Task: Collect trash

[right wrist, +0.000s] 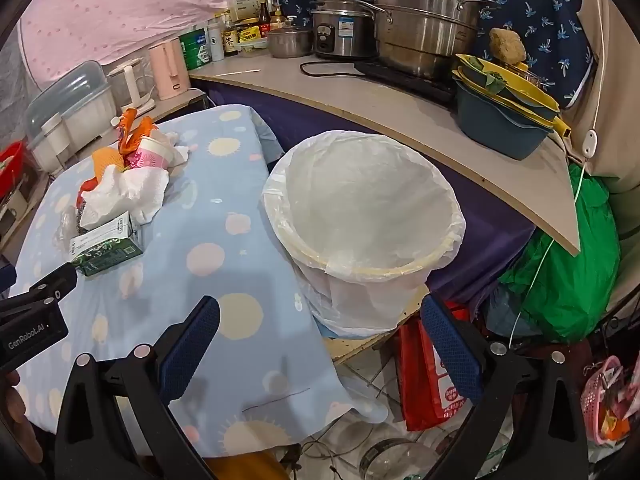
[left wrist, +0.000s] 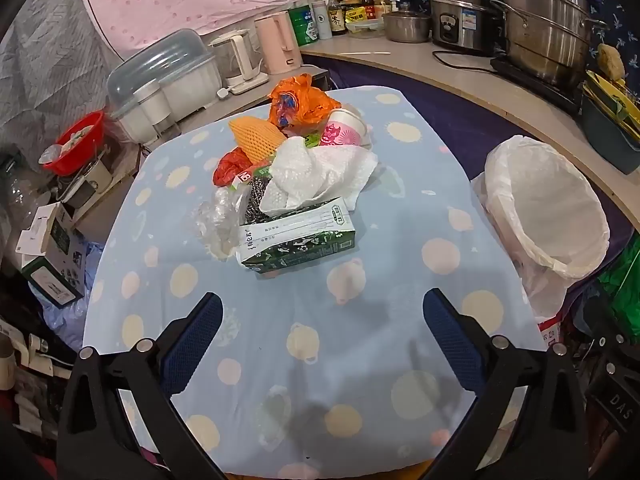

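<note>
A heap of trash lies mid-table: a green-and-white carton (left wrist: 298, 240) on its side at the front, crumpled white paper (left wrist: 320, 176) behind it, a pink-printed paper cup (left wrist: 346, 130) tipped over, and an orange plastic bag (left wrist: 300, 100) at the back. Beside the table stands an open bin (right wrist: 372, 216) lined with a white bag.

A pink kettle (left wrist: 279, 42) stands beside a clear-lidded dish rack (left wrist: 160, 76). Along the counter (right wrist: 400, 116), a rice cooker (right wrist: 340, 28) sits next to stacked steel pots (right wrist: 424, 20).
</note>
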`<control>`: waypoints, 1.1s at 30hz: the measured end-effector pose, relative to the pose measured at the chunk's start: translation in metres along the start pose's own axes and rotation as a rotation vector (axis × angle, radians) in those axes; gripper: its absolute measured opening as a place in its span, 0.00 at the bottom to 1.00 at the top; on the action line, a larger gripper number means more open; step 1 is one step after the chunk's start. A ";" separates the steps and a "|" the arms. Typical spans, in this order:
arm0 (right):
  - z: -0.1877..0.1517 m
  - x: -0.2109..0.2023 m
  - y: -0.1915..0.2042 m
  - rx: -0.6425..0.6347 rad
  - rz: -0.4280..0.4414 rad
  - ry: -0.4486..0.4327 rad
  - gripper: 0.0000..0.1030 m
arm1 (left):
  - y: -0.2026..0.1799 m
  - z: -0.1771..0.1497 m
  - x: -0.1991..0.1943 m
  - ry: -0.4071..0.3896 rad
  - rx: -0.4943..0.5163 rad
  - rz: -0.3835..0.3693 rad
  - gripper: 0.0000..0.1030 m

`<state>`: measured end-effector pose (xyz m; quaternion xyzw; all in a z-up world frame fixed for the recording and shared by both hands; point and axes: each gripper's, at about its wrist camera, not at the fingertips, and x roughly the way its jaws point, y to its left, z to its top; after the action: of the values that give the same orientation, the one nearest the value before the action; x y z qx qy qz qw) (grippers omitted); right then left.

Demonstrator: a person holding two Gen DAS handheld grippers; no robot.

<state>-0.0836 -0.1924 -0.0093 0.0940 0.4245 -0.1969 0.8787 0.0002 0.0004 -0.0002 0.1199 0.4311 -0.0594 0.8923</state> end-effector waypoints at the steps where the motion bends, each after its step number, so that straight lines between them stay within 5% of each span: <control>1: 0.000 0.000 0.000 0.000 -0.002 -0.002 0.93 | 0.000 0.000 0.000 0.001 -0.001 -0.002 0.93; 33: 0.000 -0.004 0.001 -0.007 -0.002 -0.011 0.93 | -0.004 0.000 -0.009 -0.013 0.014 0.005 0.93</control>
<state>-0.0856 -0.1906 -0.0056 0.0897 0.4206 -0.1967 0.8811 -0.0063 -0.0032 0.0060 0.1268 0.4246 -0.0608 0.8944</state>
